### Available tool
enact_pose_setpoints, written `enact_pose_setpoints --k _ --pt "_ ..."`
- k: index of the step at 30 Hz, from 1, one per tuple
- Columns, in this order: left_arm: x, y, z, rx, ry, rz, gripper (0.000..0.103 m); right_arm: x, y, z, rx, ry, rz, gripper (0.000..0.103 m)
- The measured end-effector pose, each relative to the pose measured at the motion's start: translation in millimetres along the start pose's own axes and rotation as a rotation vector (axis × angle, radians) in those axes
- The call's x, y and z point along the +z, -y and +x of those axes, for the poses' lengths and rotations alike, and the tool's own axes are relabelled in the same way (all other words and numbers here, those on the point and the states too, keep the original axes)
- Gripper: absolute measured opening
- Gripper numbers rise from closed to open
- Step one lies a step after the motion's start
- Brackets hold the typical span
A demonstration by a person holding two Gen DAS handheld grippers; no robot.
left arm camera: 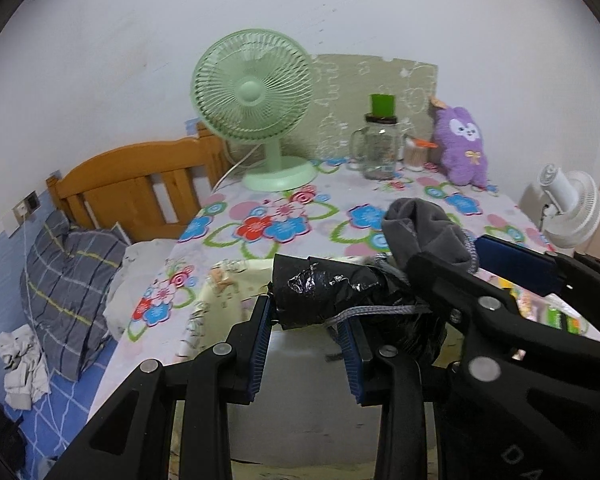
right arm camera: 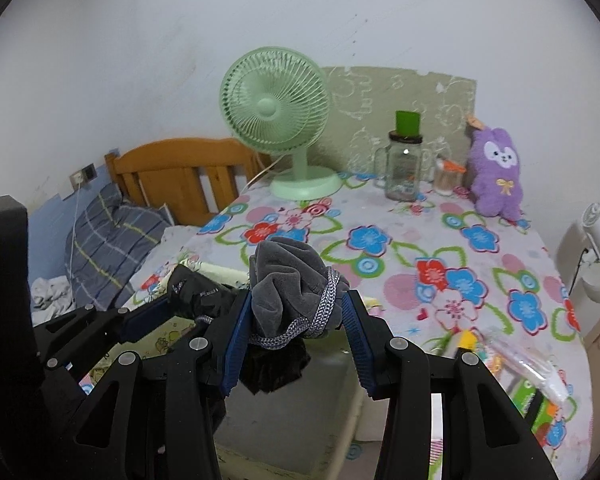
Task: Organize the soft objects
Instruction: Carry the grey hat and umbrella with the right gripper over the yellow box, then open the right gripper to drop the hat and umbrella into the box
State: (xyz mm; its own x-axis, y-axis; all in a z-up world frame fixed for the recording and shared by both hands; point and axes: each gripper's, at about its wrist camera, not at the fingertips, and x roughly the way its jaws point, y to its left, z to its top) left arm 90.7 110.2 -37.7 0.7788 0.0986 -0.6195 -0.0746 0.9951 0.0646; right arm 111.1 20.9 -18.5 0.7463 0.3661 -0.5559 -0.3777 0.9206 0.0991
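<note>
Both grippers hold one soft bundle above a pale open box (left arm camera: 300,380) at the table's front edge. My left gripper (left arm camera: 305,320) is shut on the black shiny end of the bundle (left arm camera: 319,296). My right gripper (right arm camera: 296,312) is shut on the grey velvet end (right arm camera: 284,276), which has a grey braided cord (right arm camera: 319,312) around it. In the left wrist view the grey end (left arm camera: 423,224) and the right gripper (left arm camera: 479,272) show at right. A purple plush toy (right arm camera: 495,176) stands at the table's far right.
The table carries a floral cloth (right arm camera: 379,248). At its back stand a green fan (right arm camera: 280,128), a glass jar with a green lid (right arm camera: 403,164) and a small cup (right arm camera: 445,178). Packets (right arm camera: 519,368) lie at front right. A bed with a wooden headboard (left arm camera: 136,188) lies left.
</note>
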Motion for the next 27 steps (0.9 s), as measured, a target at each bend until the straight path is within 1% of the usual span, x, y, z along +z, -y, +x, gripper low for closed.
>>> enact_pose_setpoints --k 4,6,10,13,14,15,18,20,21,22,25,27 --pt "-2 -10 7 0.019 -0.011 -0.013 0.034 -2 -6 13 -0.001 -0.029 -0.01 0.049" --pt "-4 -12 11 0.026 -0.019 -0.012 0.036 -2 -8 18 0.001 -0.04 -0.013 0.049" --pt "-9 -18 21 0.034 -0.055 -0.019 0.037 -5 -12 30 0.0 -0.076 -0.029 0.049" --pt "-12 -24 26 0.021 -0.098 -0.05 0.043 -7 -13 38 0.012 -0.109 -0.012 0.05" --pt "-13 -25 28 0.023 -0.103 -0.052 0.046 -8 -13 41 0.013 -0.118 -0.005 0.05" --pt "-13 -26 29 0.029 -0.105 -0.052 0.053 -9 -13 42 0.012 -0.123 -0.002 0.05" --pt "-15 -24 29 0.01 -0.109 -0.038 0.059 -11 -13 46 -0.001 -0.138 0.002 0.053" --pt "-16 -20 29 0.0 -0.109 -0.023 0.071 -11 -13 47 -0.021 -0.14 0.001 0.063" --pt "-16 -17 28 -0.003 -0.109 -0.015 0.075 -11 -12 48 -0.024 -0.147 0.003 0.074" --pt "-16 -17 27 -0.008 -0.103 -0.016 0.077 -11 -11 47 -0.016 -0.153 0.006 0.079" --pt "-15 -15 27 -0.013 -0.102 -0.013 0.081 -11 -9 44 -0.029 -0.143 0.004 0.084" --pt "-13 -14 27 -0.017 -0.103 -0.013 0.084 -11 -9 42 -0.037 -0.14 -0.001 0.084"
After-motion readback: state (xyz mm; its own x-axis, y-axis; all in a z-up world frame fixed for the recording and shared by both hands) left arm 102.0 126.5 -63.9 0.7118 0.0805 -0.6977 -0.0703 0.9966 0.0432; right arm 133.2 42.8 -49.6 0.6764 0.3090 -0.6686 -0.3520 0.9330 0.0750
